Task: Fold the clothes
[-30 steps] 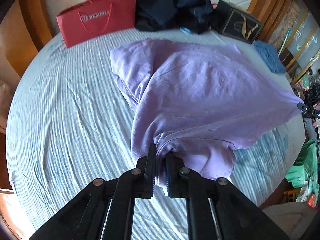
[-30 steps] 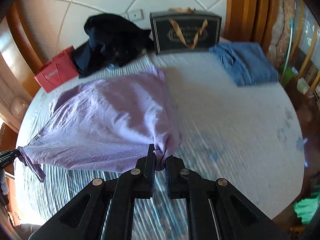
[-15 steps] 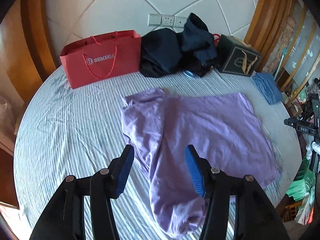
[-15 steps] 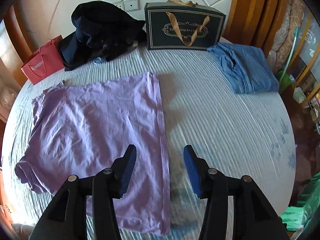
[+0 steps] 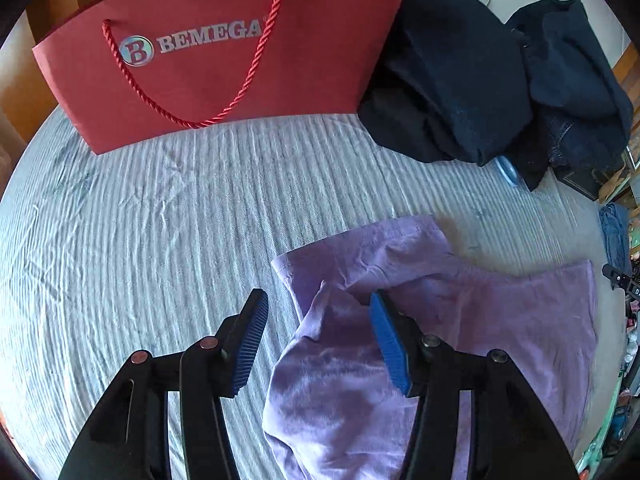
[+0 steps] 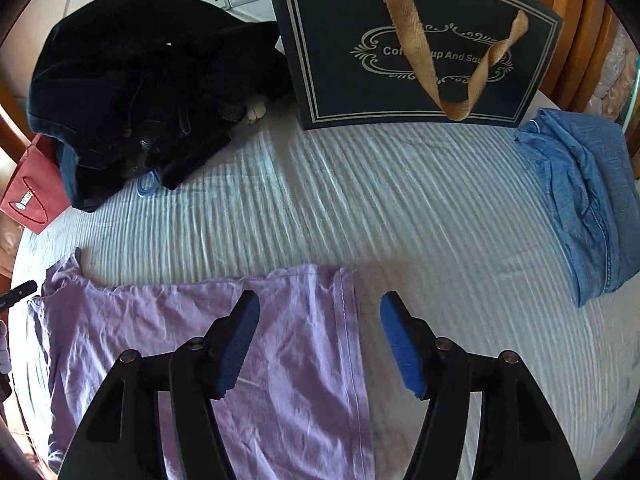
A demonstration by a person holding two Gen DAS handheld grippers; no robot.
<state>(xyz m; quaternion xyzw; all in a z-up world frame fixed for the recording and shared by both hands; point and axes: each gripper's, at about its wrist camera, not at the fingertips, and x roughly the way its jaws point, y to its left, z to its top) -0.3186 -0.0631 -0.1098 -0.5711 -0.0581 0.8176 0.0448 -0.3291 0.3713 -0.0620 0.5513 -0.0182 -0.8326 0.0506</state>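
Observation:
A lilac T-shirt lies spread on the striped bed cover, with its far left sleeve bunched and folded over. My left gripper is open and empty, low over that bunched sleeve. The shirt also shows in the right wrist view, lying flat with its hemmed edge running toward me. My right gripper is open and empty over that hemmed edge, its left finger above the cloth and its right finger above bare cover.
A red BEMEGA paper bag stands at the back left. A heap of dark clothes lies at the back, also in the right wrist view. A black gift bag stands beside it. A folded blue garment lies right.
Both grippers let go of the shirt and opened. The shirt dropped flat onto the bed. Both grippers then moved forward and lower toward its far edge.

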